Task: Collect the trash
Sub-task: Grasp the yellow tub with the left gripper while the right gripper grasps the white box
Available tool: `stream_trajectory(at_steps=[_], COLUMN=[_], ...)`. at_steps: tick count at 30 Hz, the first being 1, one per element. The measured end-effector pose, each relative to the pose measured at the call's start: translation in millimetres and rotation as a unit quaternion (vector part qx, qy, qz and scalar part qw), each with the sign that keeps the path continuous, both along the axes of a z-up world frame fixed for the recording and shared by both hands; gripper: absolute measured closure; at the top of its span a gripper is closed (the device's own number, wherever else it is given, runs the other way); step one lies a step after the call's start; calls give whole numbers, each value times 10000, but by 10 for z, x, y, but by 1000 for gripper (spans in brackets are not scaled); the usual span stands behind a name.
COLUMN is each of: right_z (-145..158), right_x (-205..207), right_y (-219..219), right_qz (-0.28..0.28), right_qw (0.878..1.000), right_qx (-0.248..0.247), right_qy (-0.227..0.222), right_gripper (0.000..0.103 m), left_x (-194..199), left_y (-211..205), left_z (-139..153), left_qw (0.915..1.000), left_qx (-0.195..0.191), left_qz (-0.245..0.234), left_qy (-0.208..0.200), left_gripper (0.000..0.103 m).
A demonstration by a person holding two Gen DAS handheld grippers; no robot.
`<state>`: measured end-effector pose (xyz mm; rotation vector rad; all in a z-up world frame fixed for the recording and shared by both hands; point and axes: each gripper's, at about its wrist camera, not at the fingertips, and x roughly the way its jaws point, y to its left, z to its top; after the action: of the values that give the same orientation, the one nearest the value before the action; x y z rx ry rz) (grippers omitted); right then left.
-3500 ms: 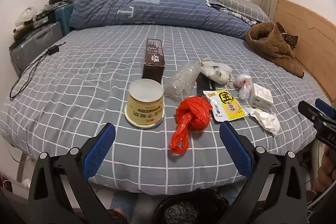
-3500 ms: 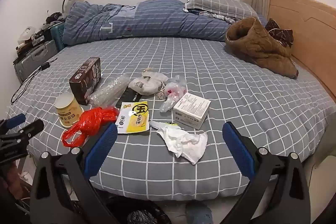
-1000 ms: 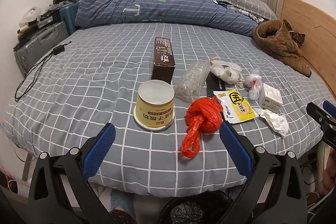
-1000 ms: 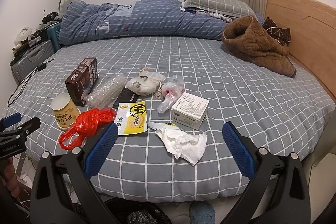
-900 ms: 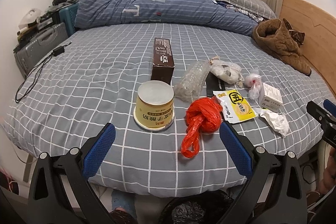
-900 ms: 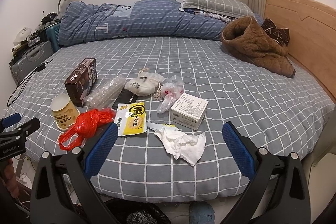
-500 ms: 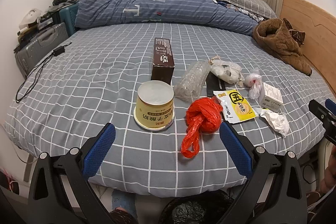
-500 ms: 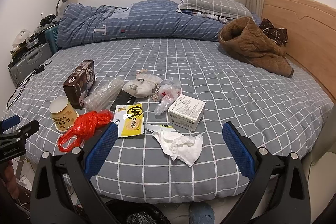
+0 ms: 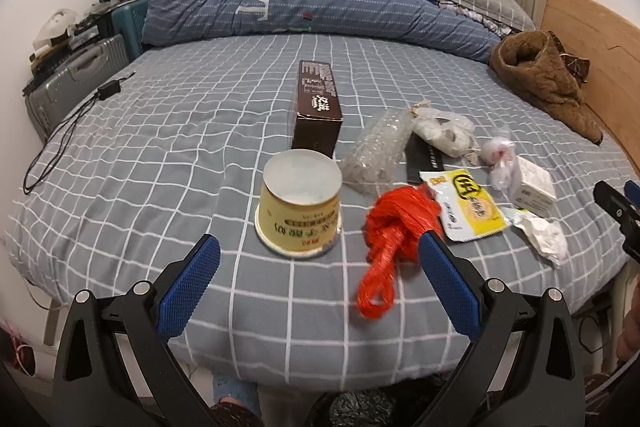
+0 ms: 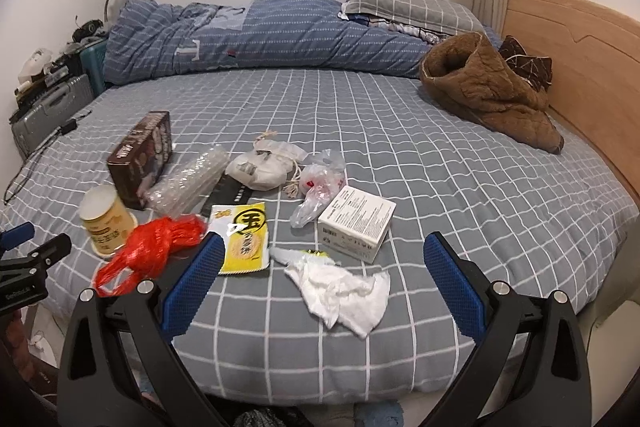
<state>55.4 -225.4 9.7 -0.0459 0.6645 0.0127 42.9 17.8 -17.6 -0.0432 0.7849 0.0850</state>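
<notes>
Both grippers hang over the near edge of the bed [image 9: 160,131], each with its blue pads spread wide and nothing between them. The left gripper [image 9: 318,285] faces one yellow tub [image 9: 300,205] standing upright just ahead; one red plastic bag [image 9: 394,227] lies knotted beside it, partly behind the right-hand pad. The right gripper [image 10: 320,275] faces one crumpled white tissue [image 10: 344,293] near the mattress edge.

Farther out the trash lies in a loose cluster: one yellow snack packet [image 10: 244,237], touching the red bag's side; one white carton [image 10: 356,223] just beyond the tissue; one clear bag with red print [image 10: 320,185] against that carton; one pale drawstring pouch [image 10: 262,167]; one roll of bubble wrap [image 10: 188,183]; a dark flat sleeve [image 10: 230,197] partly under the packet; and one brown box [image 9: 318,111] behind the tub.

Well apart at the back lie one rolled blue duvet [image 9: 304,7], one checked pillow [image 10: 408,3] and one brown quilted jacket [image 10: 492,91] by the wooden headboard [image 10: 580,47]. One grey suitcase [image 9: 76,83] stands left of the bed, a black cable [image 9: 60,139] trailing over the sheet. A black bin bag [image 9: 360,407] shows below the mattress edge.
</notes>
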Motion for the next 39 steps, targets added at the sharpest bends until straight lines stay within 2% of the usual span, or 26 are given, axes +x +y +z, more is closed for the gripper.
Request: stream_trajectory(at_steps=[10,16,19,22,25,27,29,39], right_z=[-425,-615,-731,-846,-915,-945,-981,-886], right_x=[664,1041,1164,1242,1270,1278,1287,1192], right_y=[-105,-148,-191,-205,-220,-233,-260,-274], right_qz=[-215,-322,-390,-423,-465,-493,-534,-506], right_qw=[9983,9968,9958,9943,9931,9927,9921,9950], right_qx=[-38,-94,-41,32,83,113,133,115], right_qy=[542,719,826,982,1071,1097,1130,855], right_gripper=[7,7,9,12,16,24,27,27], left_x=[560,808,897,967,1030,1065,1078,990], left_y=[105,206,222,209,189,195,205,218], left_z=[-324,-524,-620,-663,-687,-704,-713,-663], left_qw=[9995,9986,9982,9980,9982,9982,9983,9987], left_qx=[34,-100,2,-84,-6,25,28,58], left_qz=[78,204,245,214,202,234,249,242], left_qy=[307,480,540,591,569,557,522,444], left_gripper=[6,7,9,13,18,24,29,30])
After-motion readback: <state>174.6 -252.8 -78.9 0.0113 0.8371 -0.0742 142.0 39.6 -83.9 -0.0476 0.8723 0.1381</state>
